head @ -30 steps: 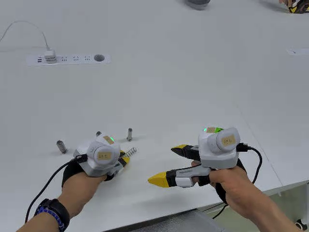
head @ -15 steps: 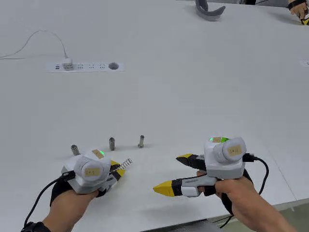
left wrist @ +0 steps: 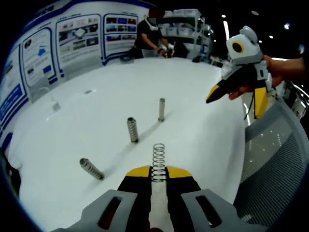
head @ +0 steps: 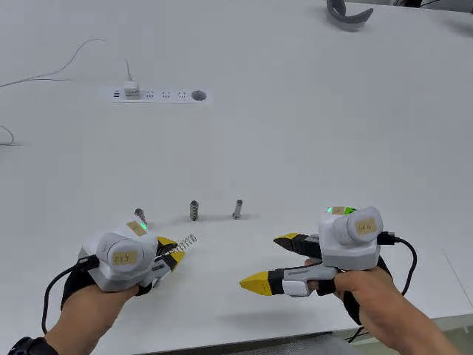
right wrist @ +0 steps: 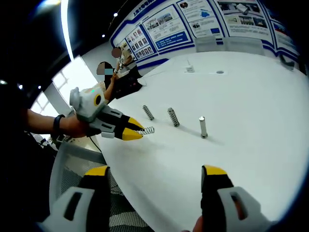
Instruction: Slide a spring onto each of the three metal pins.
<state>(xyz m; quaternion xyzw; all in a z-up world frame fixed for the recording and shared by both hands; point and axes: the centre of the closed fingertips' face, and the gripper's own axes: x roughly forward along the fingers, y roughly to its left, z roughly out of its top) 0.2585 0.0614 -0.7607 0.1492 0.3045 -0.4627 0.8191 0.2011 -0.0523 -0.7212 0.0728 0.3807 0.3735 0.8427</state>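
White worktop (head: 310,148) runs out ahead of me. My left gripper (head: 171,251) has its fingers pinching a spring (head: 185,242) by one end — it juts toward the row of pins. Left pin (head: 140,217) and middle pin (head: 194,210) wear springs; right pin (head: 237,208) is bare. My right gripper (head: 272,261) hovers nearby, fingers spread wide.

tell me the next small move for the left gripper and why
Probably carry the spring, shut in the left gripper, forward to just above the bare pin and line it up with the top. The middle pin and the leftmost pin already wear springs, so only this one is left.
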